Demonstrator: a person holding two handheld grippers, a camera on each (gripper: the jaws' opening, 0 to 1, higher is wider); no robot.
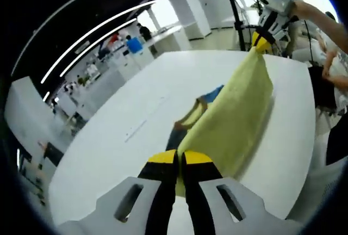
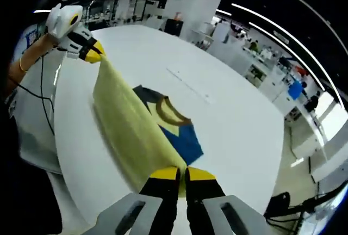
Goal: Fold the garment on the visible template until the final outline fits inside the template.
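Hanging yellow garment, blue panel, brown collar

One garment, one white table, two grippers.

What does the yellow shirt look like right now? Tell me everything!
The garment is soft, pale yellow cloth with blue and dark panels near a tan neckband. It is lifted and stretched taut between two grippers: the right gripper is shut on one end and the left gripper on the other. The yellow part hangs like a sheet over the white table, while the blue neck part lies on the tabletop.
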